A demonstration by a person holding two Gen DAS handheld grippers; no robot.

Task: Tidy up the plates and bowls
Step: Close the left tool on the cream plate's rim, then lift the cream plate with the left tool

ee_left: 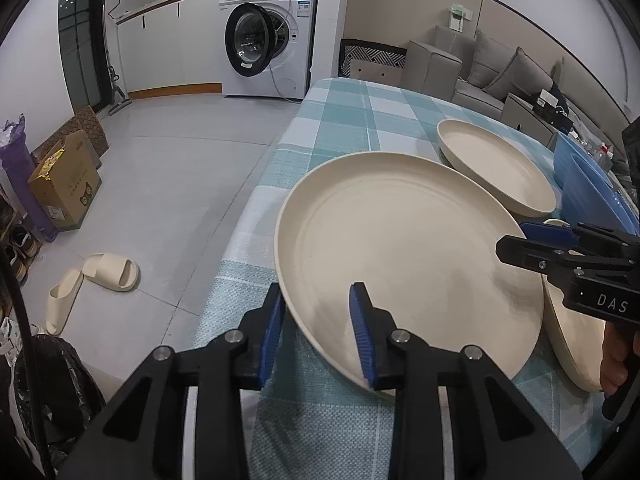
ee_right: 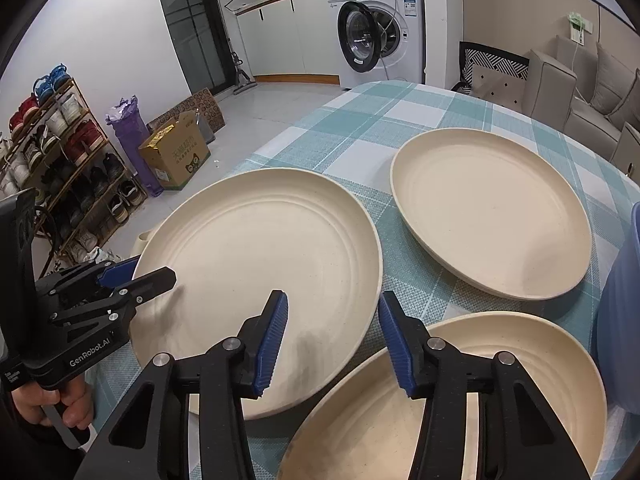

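Three cream plates lie on the teal checked tablecloth [ee_right: 360, 128]. My left gripper [ee_left: 320, 334] is shut on the left rim of the middle plate [ee_left: 400, 248], one pad under the rim and one on the inside. From the right wrist view the left gripper [ee_right: 128, 276] clamps that rim. My right gripper [ee_right: 334, 340] stands open astride the same plate's [ee_right: 256, 264] right rim, with a gap showing beside the pads. It also hangs above the near plate [ee_right: 360, 420]. The far plate [ee_right: 492, 216] lies untouched.
A blue bowl [ee_left: 588, 184] stands at the table's right side. The table's left edge [ee_left: 240, 240] drops to a tiled floor with slippers [ee_left: 108, 272] and a cardboard box [ee_left: 64, 184]. A washing machine [ee_left: 268, 36] and a sofa [ee_left: 500, 64] stand beyond.
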